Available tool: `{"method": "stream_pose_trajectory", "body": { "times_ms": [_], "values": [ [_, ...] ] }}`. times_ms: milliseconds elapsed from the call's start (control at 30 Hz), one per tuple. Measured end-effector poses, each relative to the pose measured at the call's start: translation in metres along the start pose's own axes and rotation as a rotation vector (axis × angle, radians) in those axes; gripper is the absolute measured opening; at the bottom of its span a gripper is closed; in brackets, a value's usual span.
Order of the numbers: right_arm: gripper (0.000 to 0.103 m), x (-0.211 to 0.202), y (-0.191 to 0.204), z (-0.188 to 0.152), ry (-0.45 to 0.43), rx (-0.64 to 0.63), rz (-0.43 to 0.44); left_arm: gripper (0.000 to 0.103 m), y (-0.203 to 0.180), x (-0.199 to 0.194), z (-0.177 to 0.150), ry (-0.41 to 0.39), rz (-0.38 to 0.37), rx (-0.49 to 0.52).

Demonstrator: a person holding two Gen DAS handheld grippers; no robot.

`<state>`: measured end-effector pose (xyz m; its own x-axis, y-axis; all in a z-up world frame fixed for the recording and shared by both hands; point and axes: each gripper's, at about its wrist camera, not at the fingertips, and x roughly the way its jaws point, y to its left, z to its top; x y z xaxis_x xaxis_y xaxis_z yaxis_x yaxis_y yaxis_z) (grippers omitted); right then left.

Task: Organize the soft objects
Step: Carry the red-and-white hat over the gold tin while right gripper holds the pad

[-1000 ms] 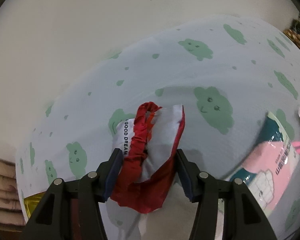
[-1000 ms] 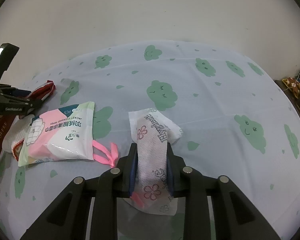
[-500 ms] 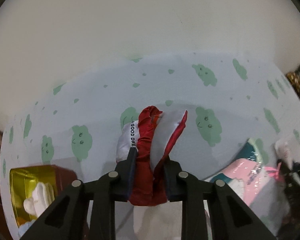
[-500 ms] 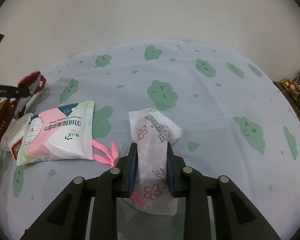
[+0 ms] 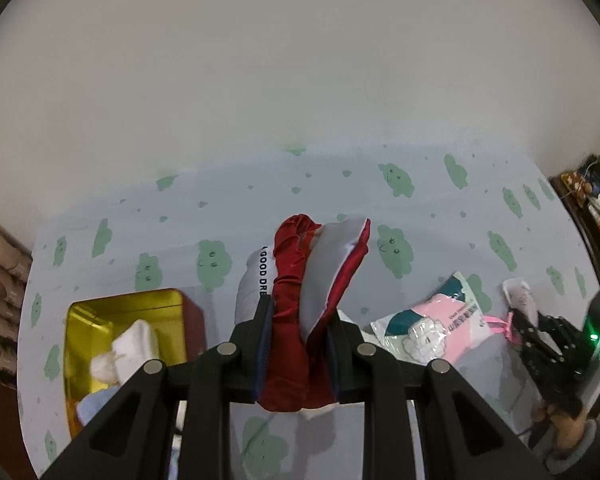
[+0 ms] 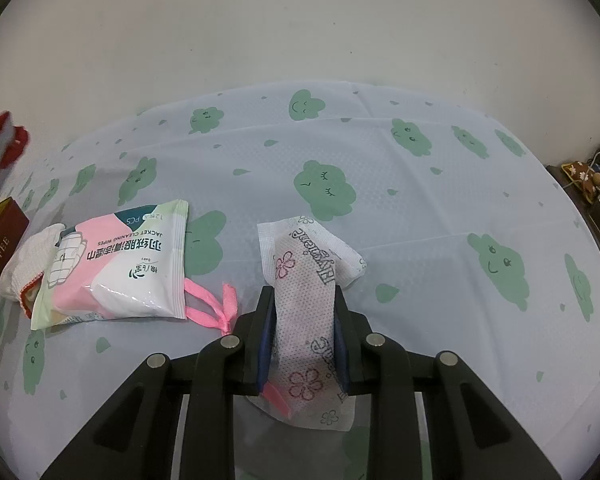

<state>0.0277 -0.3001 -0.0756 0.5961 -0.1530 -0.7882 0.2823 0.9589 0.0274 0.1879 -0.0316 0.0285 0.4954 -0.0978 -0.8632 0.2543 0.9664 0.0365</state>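
My left gripper (image 5: 300, 312) is shut on a red and white fabric eye mask (image 5: 288, 280) printed "GOOD DRE…", held up above the table. The mask also shows at the far left edge (image 6: 4, 140) of the right wrist view. My right gripper (image 6: 302, 296) is shut on a white packet with red flower print (image 6: 304, 256), low over the cloud-print tablecloth (image 6: 420, 208). In the left wrist view that packet (image 5: 520, 300) and the right gripper (image 5: 540, 340) appear at the far right.
An open gold tin with red sides (image 5: 128, 304) sits below left of the mask, with a white soft thing (image 5: 132, 344) and a pale blue one (image 5: 96, 404) inside. A pink wipes pack (image 6: 116, 268), a pink ribbon (image 6: 216, 308) and a white knit piece (image 6: 28, 264) lie between the grippers.
The left gripper closed on the eye mask and lifted it off the table, so the gold tin came into view. The right gripper and its packet stayed put.
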Motion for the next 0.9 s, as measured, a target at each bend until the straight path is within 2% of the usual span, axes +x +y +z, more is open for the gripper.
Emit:
{"method": "stream_pose_trajectory", "body": {
  "times_ms": [200, 333, 533, 900],
  "values": [
    [0.026, 0.0, 0.0, 0.0, 0.0, -0.001, -0.002, 0.023, 0.028, -0.035, -0.006, -0.043, 0.049, -0.039],
    [0.026, 0.0, 0.001, 0.0, 0.0, -0.007, -0.008, 0.023, 0.054, -0.044, -0.014, -0.047, 0.091, -0.08],
    [0.026, 0.0, 0.003, 0.0, 0.0, -0.018, -0.023, 0.023, 0.097, -0.036, -0.031, -0.015, 0.123, -0.176],
    [0.026, 0.0, 0.005, 0.0, -0.001, -0.023, -0.031, 0.023, 0.162, -0.012, -0.063, 0.052, 0.185, -0.294]
  ]
}}
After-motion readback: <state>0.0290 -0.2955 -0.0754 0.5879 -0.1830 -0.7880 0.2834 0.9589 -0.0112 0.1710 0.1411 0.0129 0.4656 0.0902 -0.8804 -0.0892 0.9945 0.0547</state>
